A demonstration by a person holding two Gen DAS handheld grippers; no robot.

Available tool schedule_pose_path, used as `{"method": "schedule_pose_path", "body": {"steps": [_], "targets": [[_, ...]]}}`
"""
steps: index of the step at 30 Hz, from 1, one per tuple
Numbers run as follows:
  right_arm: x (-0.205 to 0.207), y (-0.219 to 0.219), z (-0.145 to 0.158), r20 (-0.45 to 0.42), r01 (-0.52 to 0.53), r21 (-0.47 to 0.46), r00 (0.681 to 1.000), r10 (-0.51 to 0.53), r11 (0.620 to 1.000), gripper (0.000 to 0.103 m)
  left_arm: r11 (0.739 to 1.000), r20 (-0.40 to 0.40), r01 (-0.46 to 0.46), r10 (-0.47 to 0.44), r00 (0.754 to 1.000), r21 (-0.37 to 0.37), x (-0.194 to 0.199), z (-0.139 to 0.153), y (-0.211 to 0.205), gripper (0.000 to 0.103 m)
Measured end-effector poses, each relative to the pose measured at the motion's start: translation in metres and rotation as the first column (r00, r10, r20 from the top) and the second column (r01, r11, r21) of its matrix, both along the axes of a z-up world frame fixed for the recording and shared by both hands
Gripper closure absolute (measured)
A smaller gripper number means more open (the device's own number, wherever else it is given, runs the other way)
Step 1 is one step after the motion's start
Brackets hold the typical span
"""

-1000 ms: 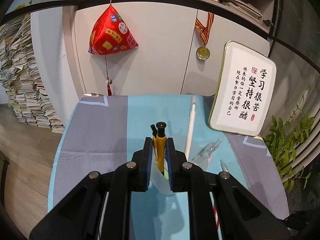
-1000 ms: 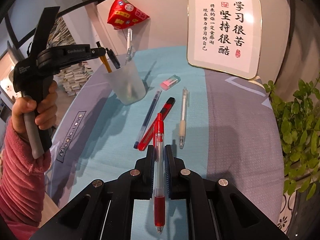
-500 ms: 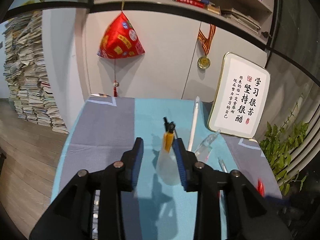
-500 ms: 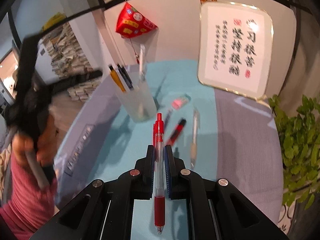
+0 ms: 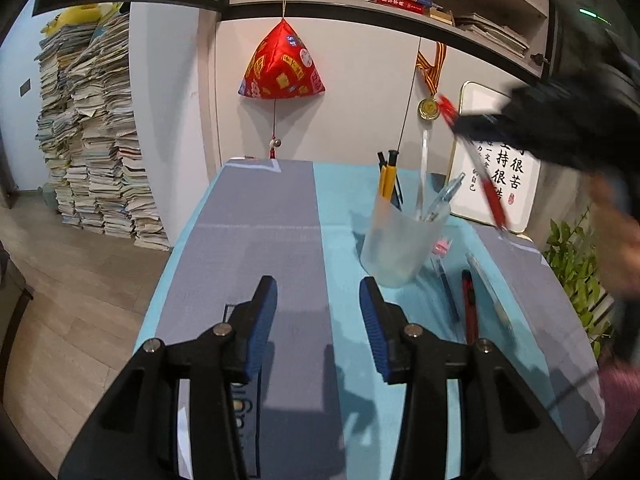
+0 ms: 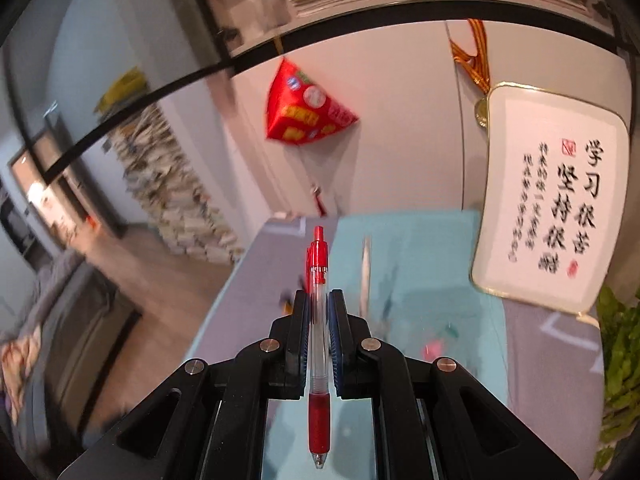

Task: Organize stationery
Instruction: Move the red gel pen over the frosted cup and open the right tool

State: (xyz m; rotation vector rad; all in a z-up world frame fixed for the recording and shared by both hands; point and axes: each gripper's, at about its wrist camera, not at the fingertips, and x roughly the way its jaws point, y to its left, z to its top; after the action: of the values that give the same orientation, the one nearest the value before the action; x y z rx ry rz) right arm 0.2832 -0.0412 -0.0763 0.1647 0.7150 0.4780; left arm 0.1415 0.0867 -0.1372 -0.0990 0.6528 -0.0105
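My left gripper (image 5: 318, 292) hovers over the blue-grey table mat (image 5: 256, 248), its jaws opening with nothing between them. Ahead and to its right stands a frosted pen cup (image 5: 398, 244) holding a yellow pen (image 5: 386, 178), a white pen (image 5: 422, 168) and a clear pen (image 5: 442, 198). My right gripper (image 6: 319, 300) is shut on a red gel pen (image 6: 318, 320), tip toward the camera. In the left wrist view the right gripper (image 5: 460, 120) is a blur above and right of the cup, with the red pen (image 5: 482, 168) slanting down from it.
A blue pen (image 5: 446, 288), a red-and-black pen (image 5: 468, 304), a clear pen (image 5: 490, 292) and a pink eraser (image 5: 442, 247) lie right of the cup. A framed calligraphy sign (image 6: 548, 216) leans at the back right, a plant (image 5: 576, 264) beside it. A person's hand (image 5: 616, 240) is at the right edge.
My left gripper let go of the yellow pen in the cup, opened, and drew back to the left. My right gripper rose with the red pen and swung toward the cup.
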Motion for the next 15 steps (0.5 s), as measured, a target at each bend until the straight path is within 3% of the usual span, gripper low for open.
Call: {"method": "schedule_pose_path", "body": {"steps": [6,15], "targets": [[0.036,0.013,-0.013,0.016,0.095,-0.015,0.995,-0.095,0.995,0.093,1.000,-0.006,-0.014,0.014,1.000,0.011,-0.010,-0.005,0.010,0.062],[0.039,0.022,-0.030,0.104,0.148,0.003,0.984,-0.147,0.989,0.093,1.000,-0.012,-0.021,0.022,1.000,0.007,-0.012,-0.010,0.015,0.062]]}}
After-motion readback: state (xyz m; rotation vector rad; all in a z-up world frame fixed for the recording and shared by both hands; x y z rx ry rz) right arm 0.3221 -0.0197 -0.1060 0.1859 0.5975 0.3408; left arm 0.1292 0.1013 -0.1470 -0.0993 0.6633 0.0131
